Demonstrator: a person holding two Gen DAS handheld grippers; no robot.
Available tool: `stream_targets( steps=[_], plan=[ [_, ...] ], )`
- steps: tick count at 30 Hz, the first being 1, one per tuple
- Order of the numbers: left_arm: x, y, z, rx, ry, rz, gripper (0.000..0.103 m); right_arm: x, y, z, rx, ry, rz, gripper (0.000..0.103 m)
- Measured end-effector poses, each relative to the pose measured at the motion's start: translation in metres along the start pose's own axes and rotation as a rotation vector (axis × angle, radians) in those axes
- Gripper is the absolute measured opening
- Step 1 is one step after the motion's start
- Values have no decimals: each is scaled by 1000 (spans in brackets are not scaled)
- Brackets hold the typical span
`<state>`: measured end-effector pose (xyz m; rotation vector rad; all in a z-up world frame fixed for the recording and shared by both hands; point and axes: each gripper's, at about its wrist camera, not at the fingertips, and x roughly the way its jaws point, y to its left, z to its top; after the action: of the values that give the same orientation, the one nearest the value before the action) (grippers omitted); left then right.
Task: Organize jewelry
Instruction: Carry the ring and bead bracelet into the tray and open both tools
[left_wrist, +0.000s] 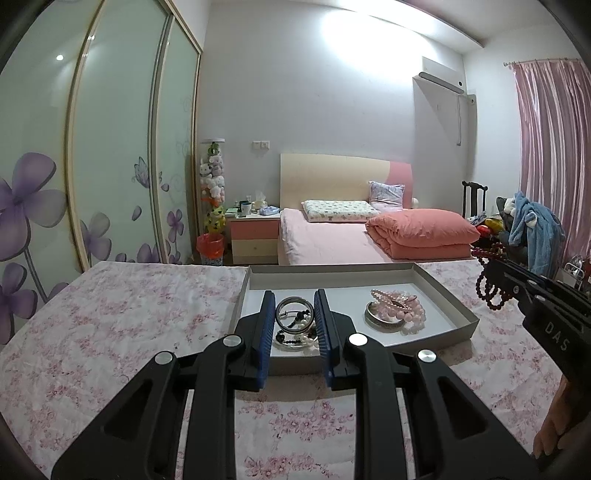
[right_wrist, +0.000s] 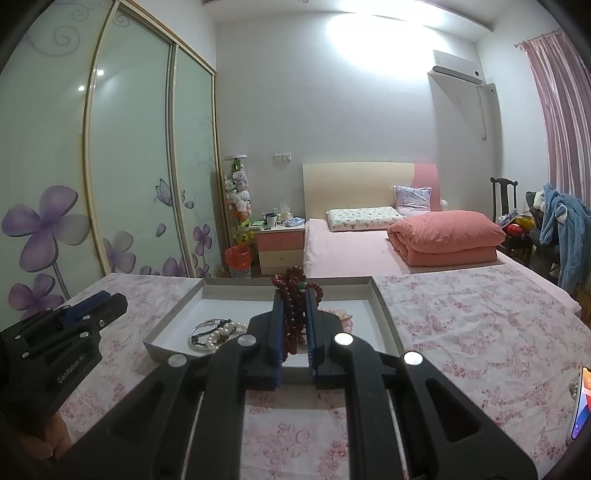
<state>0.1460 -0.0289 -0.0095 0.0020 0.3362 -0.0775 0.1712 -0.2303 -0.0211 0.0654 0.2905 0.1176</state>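
Note:
A shallow grey tray (left_wrist: 443, 291) (right_wrist: 380, 306) lies on the flowered cloth. In its left part are a silver bangle (left_wrist: 294, 312) (right_wrist: 207, 332) with pearl and black bead strands. In its right part pink bead bracelets (left_wrist: 400, 308) (right_wrist: 343, 315) lie with another silver bangle (left_wrist: 384, 321). My left gripper (left_wrist: 294, 295) (right_wrist: 118, 306) hovers near the tray's near left side, pads slightly apart, nothing between them. My right gripper (right_wrist: 294, 295) (left_wrist: 489, 267) is shut on a dark red bead strand (right_wrist: 293, 280) (left_wrist: 489, 295), which dangles above the tray's right side.
The flowered cloth (left_wrist: 129, 314) covers the whole table. A lit phone (right_wrist: 581, 402) stands at the table's right edge. A person's hand (left_wrist: 554, 424) grips the right tool. Beyond the table are a pink bed (left_wrist: 332, 243) and sliding wardrobe doors (left_wrist: 110, 147).

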Motion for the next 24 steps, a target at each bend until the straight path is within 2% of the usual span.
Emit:
stream_targets(
  steps=[16, 24],
  plan=[
    [6, 2, 3, -16, 13, -8, 23, 2, 1, 3, 0, 1, 1, 11],
    [28, 2, 9, -39, 40, -29, 23, 24, -3, 15, 24, 5, 5, 11]
  ],
)
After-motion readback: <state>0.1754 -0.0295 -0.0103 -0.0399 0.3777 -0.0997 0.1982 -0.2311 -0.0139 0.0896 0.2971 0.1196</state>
